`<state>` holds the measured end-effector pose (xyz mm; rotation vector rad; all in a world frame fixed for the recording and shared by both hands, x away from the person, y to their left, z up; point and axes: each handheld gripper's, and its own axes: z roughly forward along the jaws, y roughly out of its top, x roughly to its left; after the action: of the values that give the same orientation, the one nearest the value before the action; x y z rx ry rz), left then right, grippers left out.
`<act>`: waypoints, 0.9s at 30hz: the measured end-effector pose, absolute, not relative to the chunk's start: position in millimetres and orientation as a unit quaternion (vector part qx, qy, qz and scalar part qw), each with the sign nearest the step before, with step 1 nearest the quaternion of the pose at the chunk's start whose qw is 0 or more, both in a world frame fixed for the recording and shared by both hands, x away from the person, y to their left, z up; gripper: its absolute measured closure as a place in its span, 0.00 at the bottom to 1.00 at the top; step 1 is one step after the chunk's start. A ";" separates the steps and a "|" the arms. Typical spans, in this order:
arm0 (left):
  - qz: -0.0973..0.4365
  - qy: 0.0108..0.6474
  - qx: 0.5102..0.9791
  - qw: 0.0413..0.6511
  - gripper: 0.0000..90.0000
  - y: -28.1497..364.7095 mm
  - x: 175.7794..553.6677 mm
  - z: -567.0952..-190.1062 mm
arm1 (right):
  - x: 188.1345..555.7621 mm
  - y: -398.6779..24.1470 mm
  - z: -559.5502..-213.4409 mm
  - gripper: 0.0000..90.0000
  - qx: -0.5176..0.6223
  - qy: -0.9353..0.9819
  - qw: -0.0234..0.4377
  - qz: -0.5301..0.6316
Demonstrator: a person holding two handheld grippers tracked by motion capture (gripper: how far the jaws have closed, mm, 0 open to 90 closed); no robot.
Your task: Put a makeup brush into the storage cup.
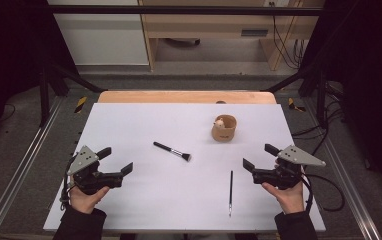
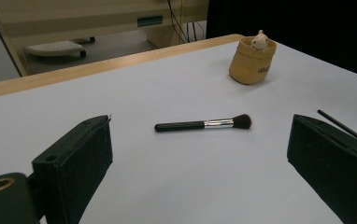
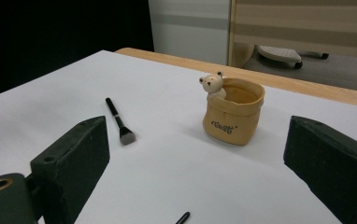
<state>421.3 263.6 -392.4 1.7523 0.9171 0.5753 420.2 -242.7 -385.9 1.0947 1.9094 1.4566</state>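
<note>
A short makeup brush with a black handle, silver ferrule and dark bristles lies flat near the middle of the white table; it also lies ahead of the left gripper's jaws and to the left in the right gripper view. A thin black brush lies nearer the front, right of centre. A tan sack-shaped pot with a small bear figure on its rim stands upright at the back right. My left gripper is held at the front left, open and empty. My right gripper is held at the front right, open and empty.
The white table top has a wooden strip along its far edge. Metal rails run along both sides. Beyond the table are a wooden desk and hanging cables. A cable trails from my right gripper.
</note>
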 end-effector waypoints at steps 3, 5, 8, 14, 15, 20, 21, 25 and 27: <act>0.238 0.383 0.730 0.514 0.07 263.9 421.3 -393.5 | 419.8 -244.8 -388.0 0.08 0.411 0.701 0.249 0.527; 0.239 0.384 0.733 0.508 0.07 264.0 420.9 -396.1 | 419.2 -246.5 -389.2 0.09 0.414 0.701 0.249 0.525; 0.237 0.387 0.733 0.507 0.07 265.0 420.7 -399.0 | 418.3 -248.0 -390.4 0.09 0.417 0.703 0.253 0.518; 0.237 0.390 0.735 0.502 0.07 268.3 421.0 -401.7 | 418.5 -247.0 -392.2 0.10 0.424 0.707 0.253 0.507; 0.237 0.393 0.733 0.502 0.07 268.4 420.6 -402.5 | 418.3 -245.5 -393.4 0.10 0.427 0.709 0.251 0.503; 0.237 0.394 0.735 0.498 0.07 268.9 421.2 -404.7 | 419.0 -239.9 -398.2 0.10 0.425 0.718 0.246 0.494; 0.238 0.393 0.737 0.496 0.07 269.7 421.6 -405.1 | 419.0 -238.2 -399.1 0.10 0.425 0.719 0.245 0.493; 0.236 0.397 0.736 0.495 0.07 269.6 422.1 -407.2 | 419.8 -232.9 -404.0 0.11 0.423 0.726 0.239 0.486; 0.236 0.396 0.738 0.493 0.07 269.5 422.2 -407.8 | 420.4 -230.2 -406.8 0.11 0.423 0.730 0.236 0.481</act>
<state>422.2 269.5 -407.8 1.7898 0.9618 0.5721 420.4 -230.2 -406.8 1.1610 2.0023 1.3198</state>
